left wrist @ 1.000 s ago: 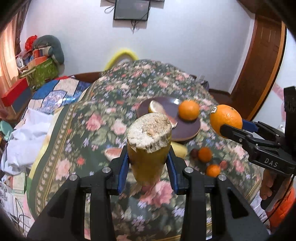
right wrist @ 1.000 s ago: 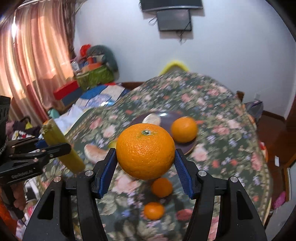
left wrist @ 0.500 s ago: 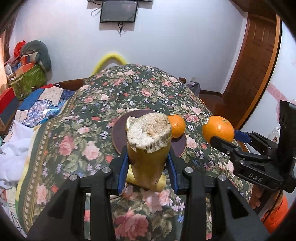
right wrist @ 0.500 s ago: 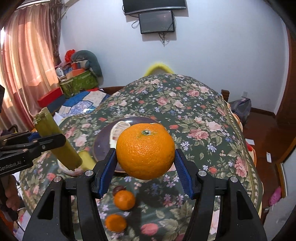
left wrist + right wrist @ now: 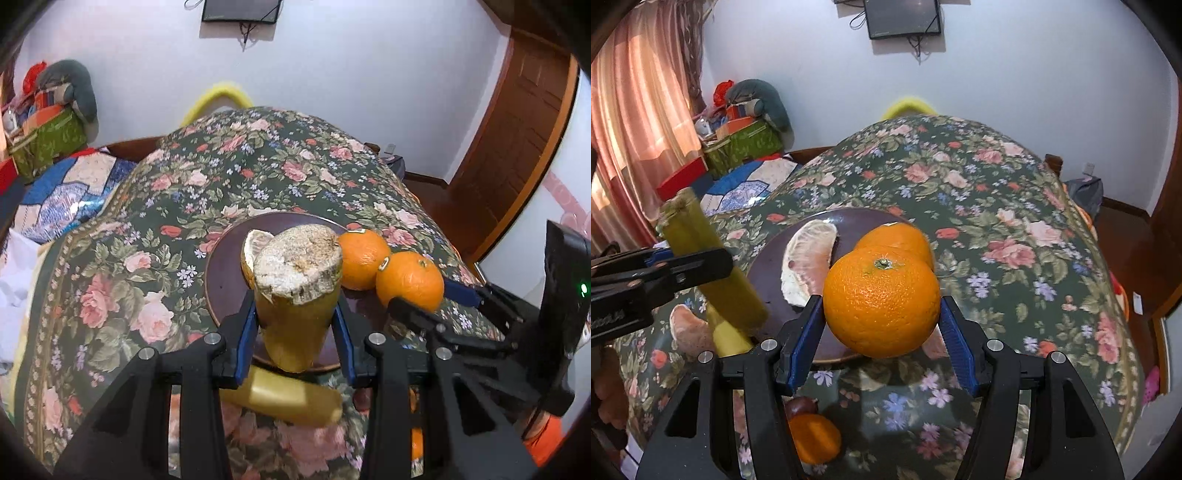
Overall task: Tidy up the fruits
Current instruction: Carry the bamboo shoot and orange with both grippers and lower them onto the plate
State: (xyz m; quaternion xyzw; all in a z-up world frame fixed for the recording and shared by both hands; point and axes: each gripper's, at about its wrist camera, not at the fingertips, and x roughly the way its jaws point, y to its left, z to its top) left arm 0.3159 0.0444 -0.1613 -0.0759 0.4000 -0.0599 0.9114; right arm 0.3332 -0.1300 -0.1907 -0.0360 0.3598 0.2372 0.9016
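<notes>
My left gripper is shut on a yellow-green cut stalk piece, held above the near rim of the dark plate. My right gripper is shut on a large orange, held over the plate's near right part, next to a second orange lying on it. A pomelo segment also lies on the plate. In the left wrist view the held orange touches or nearly touches the plate's orange. The left gripper and stalk show at the left of the right wrist view.
On the floral tablecloth lie another yellow stalk piece, a peeled segment, a small orange and a dark round fruit near the front edge. Bedding and boxes are at the left, a wooden door at the right.
Both grippers have moved forward and down toward the plate, each still holding its fruit. The held orange now sits beside the orange on the plate.
</notes>
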